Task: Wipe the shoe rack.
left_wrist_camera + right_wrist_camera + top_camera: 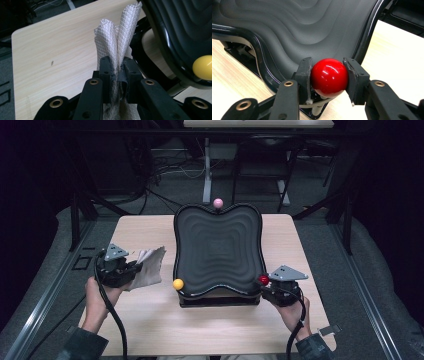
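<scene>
Red ball (329, 77), bottom centre of the right gripper view: right gripper (329, 75) jaws clamped on its 2 sides, steadying the black ridged tray (218, 251) at centre frame. Left gripper (117, 67) jaws pinched on a folded white cloth (117, 37), mid-left in the high view, just beside the tray, not touching it. Judgement: cloth ready, wiping not begun; whole tray surface left.

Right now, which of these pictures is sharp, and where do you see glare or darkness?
High view: soft and dim, dark room around the lit table. Left gripper view: cloth weave crisp, yellow ball a bit overexposed. Right gripper view: red ball sharp with white glare spots; the tray's glossy rim also reflects light.
</scene>
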`<state>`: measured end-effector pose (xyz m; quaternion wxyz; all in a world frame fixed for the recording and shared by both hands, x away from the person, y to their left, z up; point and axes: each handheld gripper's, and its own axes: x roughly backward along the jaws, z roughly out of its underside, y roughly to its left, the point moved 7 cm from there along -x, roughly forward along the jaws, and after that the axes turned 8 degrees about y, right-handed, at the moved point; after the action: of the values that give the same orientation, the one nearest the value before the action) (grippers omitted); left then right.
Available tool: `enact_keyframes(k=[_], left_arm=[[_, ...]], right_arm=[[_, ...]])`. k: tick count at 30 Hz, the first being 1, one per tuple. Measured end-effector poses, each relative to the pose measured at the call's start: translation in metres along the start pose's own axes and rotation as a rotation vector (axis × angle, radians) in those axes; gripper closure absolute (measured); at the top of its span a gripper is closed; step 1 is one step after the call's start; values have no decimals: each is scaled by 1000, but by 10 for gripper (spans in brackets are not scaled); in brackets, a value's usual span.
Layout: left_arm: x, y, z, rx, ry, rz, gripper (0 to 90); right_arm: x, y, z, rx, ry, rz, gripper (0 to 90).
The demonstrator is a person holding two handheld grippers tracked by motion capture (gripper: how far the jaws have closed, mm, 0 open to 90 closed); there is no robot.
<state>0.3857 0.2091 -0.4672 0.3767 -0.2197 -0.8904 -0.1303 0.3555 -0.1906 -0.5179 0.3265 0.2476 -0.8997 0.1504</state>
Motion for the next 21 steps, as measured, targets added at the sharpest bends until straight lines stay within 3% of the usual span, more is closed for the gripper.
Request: enact_keyframes(k=[12,21], left_arm=[[11,-9,-35,-43,-49,-11,795],[13,-18,-62,-67,-81,5,798]], right_arm=[[0,0,0,4,-1,-6,599],[0,0,1,3,-3,-6,600]])
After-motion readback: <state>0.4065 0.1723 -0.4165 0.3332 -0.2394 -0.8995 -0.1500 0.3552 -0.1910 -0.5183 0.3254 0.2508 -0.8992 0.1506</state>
